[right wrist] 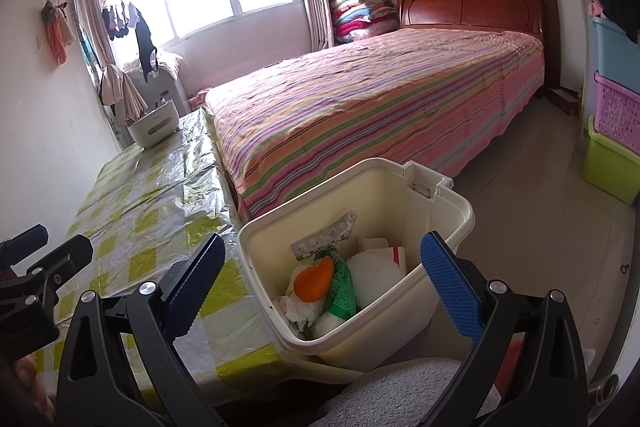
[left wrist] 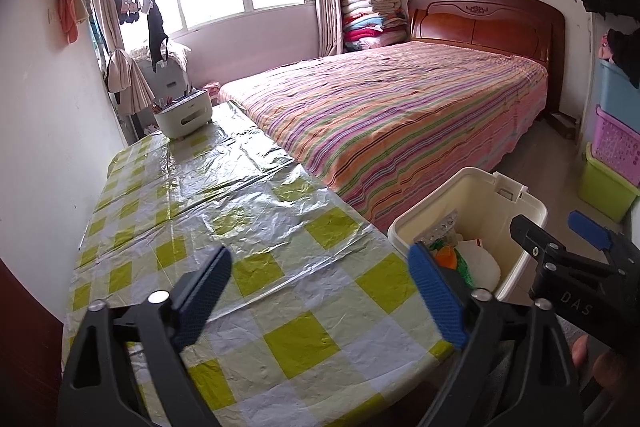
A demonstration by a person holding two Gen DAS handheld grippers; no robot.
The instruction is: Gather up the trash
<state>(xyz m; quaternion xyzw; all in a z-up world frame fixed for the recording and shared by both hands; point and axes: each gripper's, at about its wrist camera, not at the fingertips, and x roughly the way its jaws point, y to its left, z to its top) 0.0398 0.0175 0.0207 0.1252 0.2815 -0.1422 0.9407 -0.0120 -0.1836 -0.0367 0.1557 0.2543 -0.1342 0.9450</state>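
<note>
Bedroom: bin beside table edge.

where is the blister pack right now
In the right wrist view the blister pack leans on the back wall inside the cream bin, above the orange scrap, beside the table.

A cream plastic bin holding crumpled trash is set right of the checked-cloth table, near the striped bed.
</note>
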